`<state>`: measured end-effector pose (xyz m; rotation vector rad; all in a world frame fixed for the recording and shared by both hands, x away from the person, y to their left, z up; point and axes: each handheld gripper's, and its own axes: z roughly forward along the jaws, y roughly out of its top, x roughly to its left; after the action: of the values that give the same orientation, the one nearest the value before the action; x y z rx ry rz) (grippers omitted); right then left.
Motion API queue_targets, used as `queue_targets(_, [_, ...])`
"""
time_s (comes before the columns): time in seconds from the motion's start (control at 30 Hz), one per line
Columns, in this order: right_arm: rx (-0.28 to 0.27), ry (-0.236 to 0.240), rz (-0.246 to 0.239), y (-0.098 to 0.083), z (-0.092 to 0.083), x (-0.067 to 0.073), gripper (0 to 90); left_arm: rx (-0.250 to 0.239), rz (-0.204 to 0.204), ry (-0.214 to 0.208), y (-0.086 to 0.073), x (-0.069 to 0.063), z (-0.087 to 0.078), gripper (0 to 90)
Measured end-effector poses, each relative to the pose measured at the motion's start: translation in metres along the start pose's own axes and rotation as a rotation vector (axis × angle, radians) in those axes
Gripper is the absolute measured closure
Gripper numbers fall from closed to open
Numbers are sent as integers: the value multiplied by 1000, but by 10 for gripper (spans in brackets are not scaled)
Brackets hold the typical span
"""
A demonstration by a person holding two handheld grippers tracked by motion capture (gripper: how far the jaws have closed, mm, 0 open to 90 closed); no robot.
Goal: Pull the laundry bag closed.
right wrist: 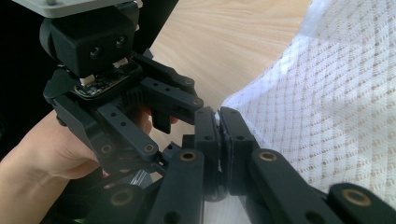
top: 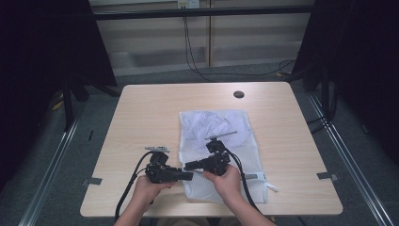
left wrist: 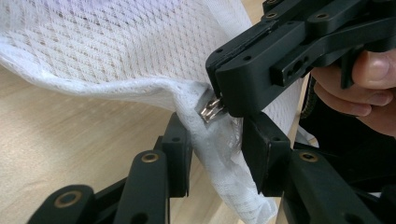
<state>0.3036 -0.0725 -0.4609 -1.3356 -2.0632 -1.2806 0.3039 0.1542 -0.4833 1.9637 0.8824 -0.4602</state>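
Note:
A white mesh bag (top: 216, 127) lies flat on the light wooden table (top: 141, 113). Its near left edge is lifted at the corner. My right gripper (left wrist: 219, 100) is shut on the bag's small metal zipper pull (left wrist: 210, 111), and in the right gripper view its jaws (right wrist: 219, 128) are pressed together on white fabric. My left gripper (left wrist: 217, 149) faces it from the left. The bunched bag edge (left wrist: 219, 168) hangs loosely between its jaws, which stand apart. In the high view the two grippers meet tip to tip, left (top: 190, 176) and right (top: 187, 165), both held level.
A round cable hole (top: 238, 94) sits near the table's far edge. Dark curtains hang at both sides beyond the table. Black cables trail from both grippers toward the near edge. A white tab (top: 272, 187) pokes out at the bag's near right corner.

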Motion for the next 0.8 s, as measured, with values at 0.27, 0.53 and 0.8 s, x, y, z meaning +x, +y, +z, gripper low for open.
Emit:
queue_targets(0.27, [-1,1,-3,1,-1,1,866,-1,-8,9,1,-1,4,667])
queue_targets(0.53, [-3,5,-3,1,-2,1,866,5,-20,30,1,0,2,796])
queue_targets(0.8, [-2,2,-1,0,-3,1,866,14,-56,23,2,1,0,862])
